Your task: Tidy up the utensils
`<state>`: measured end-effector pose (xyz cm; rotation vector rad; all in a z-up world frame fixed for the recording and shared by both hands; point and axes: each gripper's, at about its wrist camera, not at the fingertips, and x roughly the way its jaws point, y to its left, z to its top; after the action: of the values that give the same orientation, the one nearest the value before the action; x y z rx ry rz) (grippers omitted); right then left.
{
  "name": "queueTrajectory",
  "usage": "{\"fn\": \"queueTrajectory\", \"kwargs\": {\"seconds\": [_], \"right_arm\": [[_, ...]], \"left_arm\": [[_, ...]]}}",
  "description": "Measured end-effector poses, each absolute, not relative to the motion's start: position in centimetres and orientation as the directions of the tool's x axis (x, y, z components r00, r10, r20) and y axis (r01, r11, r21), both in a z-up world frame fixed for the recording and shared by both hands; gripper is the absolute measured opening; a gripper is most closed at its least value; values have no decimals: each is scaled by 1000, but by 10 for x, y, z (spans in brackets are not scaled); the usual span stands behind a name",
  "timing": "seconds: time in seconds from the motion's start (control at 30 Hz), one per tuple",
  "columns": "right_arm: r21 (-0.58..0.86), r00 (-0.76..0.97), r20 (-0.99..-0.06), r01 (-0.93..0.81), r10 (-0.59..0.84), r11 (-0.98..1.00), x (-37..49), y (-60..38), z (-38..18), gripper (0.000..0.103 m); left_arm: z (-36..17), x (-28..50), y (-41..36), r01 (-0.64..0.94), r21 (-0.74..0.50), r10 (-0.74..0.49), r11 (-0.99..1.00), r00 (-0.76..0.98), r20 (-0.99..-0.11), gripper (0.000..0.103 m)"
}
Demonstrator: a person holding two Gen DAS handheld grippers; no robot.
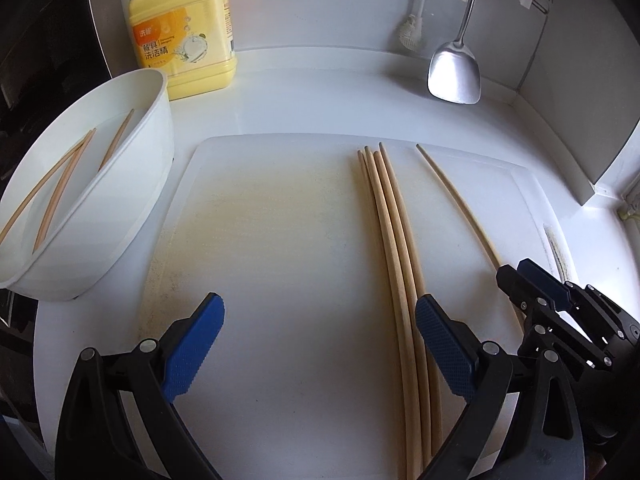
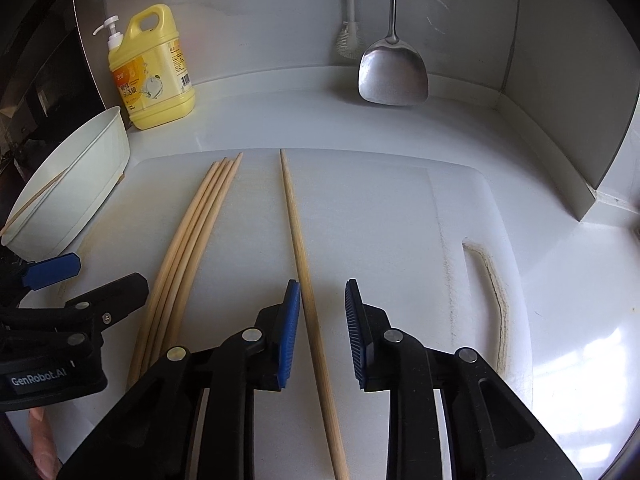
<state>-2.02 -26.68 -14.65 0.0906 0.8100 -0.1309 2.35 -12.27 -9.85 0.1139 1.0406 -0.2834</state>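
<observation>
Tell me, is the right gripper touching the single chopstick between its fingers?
Apart. In the right wrist view the right gripper is open, and white board shows on both sides of the single chopstick, though the gap to the left pad is narrow.

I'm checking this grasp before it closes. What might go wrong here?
The single chopstick lies nearer the left pad of the open right gripper, so closing may roll it. The open left gripper has its right finger over the chopstick bundle and may scatter it.
</observation>
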Motion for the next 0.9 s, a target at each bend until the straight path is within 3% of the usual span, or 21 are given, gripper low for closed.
{"fn": "queueTrajectory", "kwargs": {"seconds": [0.37,0.9], "right_arm": [[39,683,-726,156,-79,987,-20,-268,-146,23],[24,685,-725,131,-73,991,-16,-266,-145,23]], "left_arm": [[-111,32,-106,221,-31,-133,975,466,-875,95],[-101,33,-66,167,-129,-199,978,532,-823,95]]}}
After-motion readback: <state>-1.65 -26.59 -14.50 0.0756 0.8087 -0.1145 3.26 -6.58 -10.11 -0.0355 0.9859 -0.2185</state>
